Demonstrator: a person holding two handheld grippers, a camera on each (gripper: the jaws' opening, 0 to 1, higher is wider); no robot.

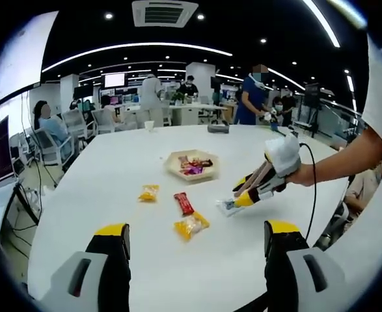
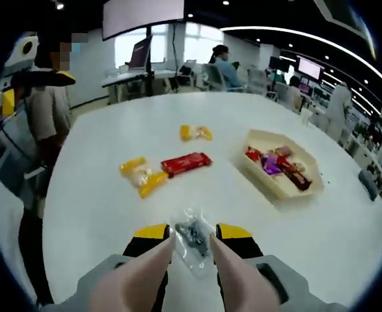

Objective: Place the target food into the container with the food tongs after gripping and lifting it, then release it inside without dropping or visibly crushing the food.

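Your right gripper (image 2: 192, 250) has its tongs pinched on a clear snack packet (image 2: 192, 238) lying on the white table (image 2: 99, 214), well short of the tray (image 2: 283, 190). Your left gripper (image 1: 194, 244) hangs with jaws spread, gripping nothing.

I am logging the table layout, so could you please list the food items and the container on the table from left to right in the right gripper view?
Yellow snack packets → red wrapped bar → clear packet between the tong tips → small yellow packet → tray of sweets.
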